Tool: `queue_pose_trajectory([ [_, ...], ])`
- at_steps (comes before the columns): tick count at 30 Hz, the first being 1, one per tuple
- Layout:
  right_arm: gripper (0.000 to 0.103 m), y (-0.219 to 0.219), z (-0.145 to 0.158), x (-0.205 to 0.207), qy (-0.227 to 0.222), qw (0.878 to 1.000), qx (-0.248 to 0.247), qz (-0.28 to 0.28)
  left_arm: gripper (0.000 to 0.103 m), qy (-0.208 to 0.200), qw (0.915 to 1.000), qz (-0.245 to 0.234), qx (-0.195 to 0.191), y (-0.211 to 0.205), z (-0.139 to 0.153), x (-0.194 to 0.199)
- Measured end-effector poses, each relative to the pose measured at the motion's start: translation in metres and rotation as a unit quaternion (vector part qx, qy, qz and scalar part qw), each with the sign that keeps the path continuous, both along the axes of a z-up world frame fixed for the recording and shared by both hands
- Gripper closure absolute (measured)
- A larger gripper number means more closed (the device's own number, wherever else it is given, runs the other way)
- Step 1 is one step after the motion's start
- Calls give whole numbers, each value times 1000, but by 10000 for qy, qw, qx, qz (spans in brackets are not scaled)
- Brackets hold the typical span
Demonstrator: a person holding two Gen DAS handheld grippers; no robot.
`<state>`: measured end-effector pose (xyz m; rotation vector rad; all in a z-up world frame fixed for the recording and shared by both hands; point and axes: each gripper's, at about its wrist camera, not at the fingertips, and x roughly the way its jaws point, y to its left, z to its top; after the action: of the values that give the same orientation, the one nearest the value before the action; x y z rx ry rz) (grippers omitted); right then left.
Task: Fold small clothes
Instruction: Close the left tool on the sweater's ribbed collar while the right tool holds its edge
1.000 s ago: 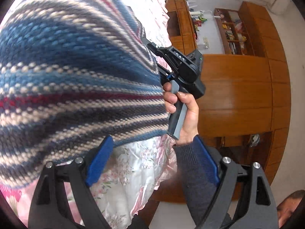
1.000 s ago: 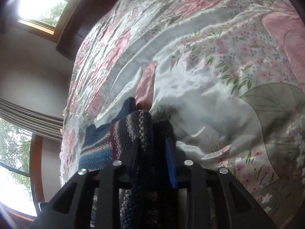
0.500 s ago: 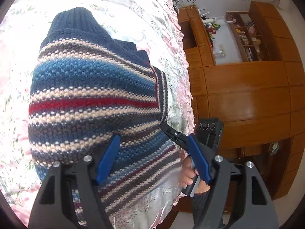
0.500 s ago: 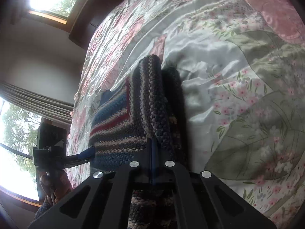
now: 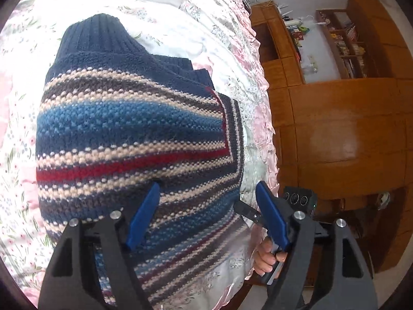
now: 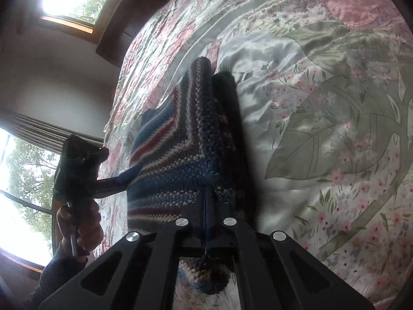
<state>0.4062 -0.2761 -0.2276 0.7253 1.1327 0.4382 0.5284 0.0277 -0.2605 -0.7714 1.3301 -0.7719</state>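
Since a sec ago the sweater [image 5: 134, 139] has been coming down from hanging right up against the left cam to lying on the bed, and the right claw [image 5: 241, 208] has been dropping from beside the raised knit to the sweater's lower right edge. Left wrist view: the left claw [image 5: 206, 188] is hovering wide open over the sweater w/ nothing gripped, one blue pad [image 5: 143, 219] showing over the striped knit, the other over the sweater's right edge. The sweater is lying on the floral bedspread [image 5: 180, 20], navy collar pointing away from the cam, blue, red, cream and grey stripes running across, right side folded in so its stripes are running the other way. The right claw is reaching in at that lower right edge, a hand [image 5: 265, 257] gripping its handle below. A wooden cabinet [image 5: 335, 134] and shelves are standing beyond the bed's frilled edge. Right wrist view: the right claw [image 6: 207, 199] is sitting pressed together, pinching the folded edge of the sweater [image 6: 180, 170], knit bunching out behind the fingers. The sweater is stretching away across the bedspread [image 6: 322, 103], folded layers stacked. The left claw [image 6: 129, 174] is showing at the sweater's far side, a hand [image 6: 82, 222] and dark sleeve holding it; can't tell its opening from here. Windows are glowing at left.
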Motion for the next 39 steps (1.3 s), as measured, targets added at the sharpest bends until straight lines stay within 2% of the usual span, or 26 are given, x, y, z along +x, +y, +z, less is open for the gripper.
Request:
queue_pose_trajectory([
  [1, 103, 0, 10, -5, -88, 10000, -16, 2, 24, -40, 9999, 66, -110, 3, 6, -2],
  [2, 98, -1, 21, -12, -231, 9997, 41, 2, 24, -135, 9995, 132, -251, 8, 15, -7],
  [4, 98, 4, 41, -23, -432, 9985, 310, 98, 20, -335, 9975, 47, -616, 17, 28, -25],
  [5, 98, 10, 43, -27, -462, 9983, 289, 211, 20, -370, 9966, -32, -739, 19, 28, -36],
  [7, 98, 20, 31, -30, -259, 9987, 132, 413, 20, -271, 9961, -143, -828, 24, 19, -56],
  [9, 103, 19, 6, -32, 45, 9992, -183, 346, 20, -69, 9977, -162, -652, 26, -4, -70],
  [11, 103, 3, -13, -33, 223, 9997, -9, 133, 24, 241, 9980, -106, -574, 32, -28, -80],
  [12, 103, -3, -14, -34, 250, 9997, 80, 23, 28, 365, 9973, -88, -629, 34, -35, -83],
  [13, 103, -7, -11, -36, 244, 9996, 127, -21, 26, 391, 9966, -28, -721, 36, -35, -87],
  [15, 102, -13, 5, -40, 141, 9999, 51, -39, 17, 259, 9955, 53, -913, 46, -23, -93],
  [18, 72, -20, 29, -28, 2, 9998, 151, -135, 12, -148, 9959, 202, -869, 67, -5, -93],
  [19, 46, -22, 34, -24, -29, 9997, 204, -148, 10, -209, 9961, 344, -779, 76, -3, -88],
  [20, 17, -24, 37, -14, -55, 9997, 206, -145, 8, -215, 9962, 501, -678, 86, -3, -83],
  [21, 8, -20, 37, -1, -48, 9997, 218, -118, 6, -175, 9961, 631, -588, 93, -6, -77],
  [22, 6, -16, 33, 12, 18, 9996, 282, -88, 5, -66, 9959, 713, -561, 98, -11, -72],
  [24, 6, -7, 18, 38, 365, 9980, 511, -42, 5, 272, 9954, 777, -486, 102, -26, -56],
  [26, 6, 2, 6, 56, 599, 9965, 568, 109, 5, 373, 9962, 706, -344, 99, -33, -44],
  [30, 7, 21, -14, 85, 842, 9948, 388, 420, 5, 632, 9972, 324, -217, 84, -54, -23],
  [33, 7, 31, -22, 94, 864, 9941, 387, 533, 4, 664, 9975, 190, -142, 73, -66, -9],
  [34, 14, 31, -23, 95, 839, 9943, 356, 545, 4, 648, 9976, 149, -180, 69, -67, -6],
  [35, 27, 33, -25, 95, 829, 9946, 294, 545, 5, 628, 9978, 101, -197, 66, -68, -4],
  [36, 35, 34, -27, 90, 830, 9948, 235, 542, 8, 614, 9979, 92, -157, 64, -68, -2],
  [37, 47, 35, -28, 89, 818, 9949, 233, 547, 19, 658, 9978, 88, -85, 61, -69, 0],
  [39, 55, 36, -23, 85, 712, 9961, 185, 482, 26, 805, 9966, 112, -96, 62, -70, 5],
])
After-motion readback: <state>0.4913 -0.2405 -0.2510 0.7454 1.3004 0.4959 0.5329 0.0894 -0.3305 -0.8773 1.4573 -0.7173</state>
